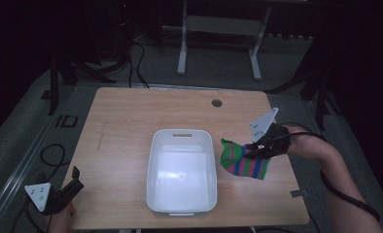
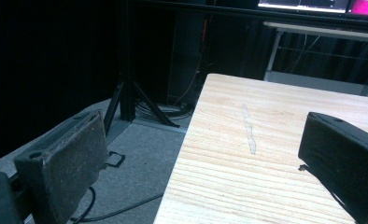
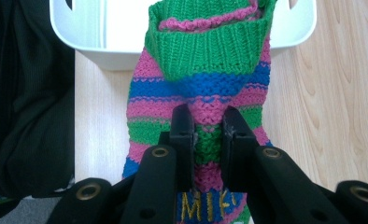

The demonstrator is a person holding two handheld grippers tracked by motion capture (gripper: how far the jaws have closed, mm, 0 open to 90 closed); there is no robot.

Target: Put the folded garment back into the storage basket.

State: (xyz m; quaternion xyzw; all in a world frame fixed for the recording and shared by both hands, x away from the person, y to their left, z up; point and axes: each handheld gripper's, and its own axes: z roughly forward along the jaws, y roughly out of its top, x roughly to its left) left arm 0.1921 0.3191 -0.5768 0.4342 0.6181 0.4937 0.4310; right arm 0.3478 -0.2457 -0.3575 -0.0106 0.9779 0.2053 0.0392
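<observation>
A: How is the right gripper (image 3: 205, 135) set?

B: Its jaws are clenched on a fold of the striped sock (image 3: 205, 84), as seen in the right gripper view; knit in green, pink and blue is pinched between them, and yellow lettering is seen low on the sock, too cut off to be read. In the high view the right gripper (image 1: 255, 147) is held over the right part of the counter (image 1: 126, 111), with the sock (image 1: 243, 161) hanging from it just right of the white bin (image 1: 182, 171).

A: Is the sock touching the counter?

B: Its lower end seems to be resting there, though that cannot be settled in this dim view. Its green cuff is turned toward the bin's rim.

A: And the left gripper (image 1: 73, 182)?

B: It is held at the near left corner of the counter, with nothing grasped. In the left gripper view its jaws are spread wide, and the counter's left edge (image 2: 184, 140) runs between them, floor on one side and bare wood on the other.

A: What room is left?

B: Bare wood is seen left of the bin and along the far side, where a small round grommet (image 1: 217, 103) is set. The bin is seen with nothing inside.
</observation>
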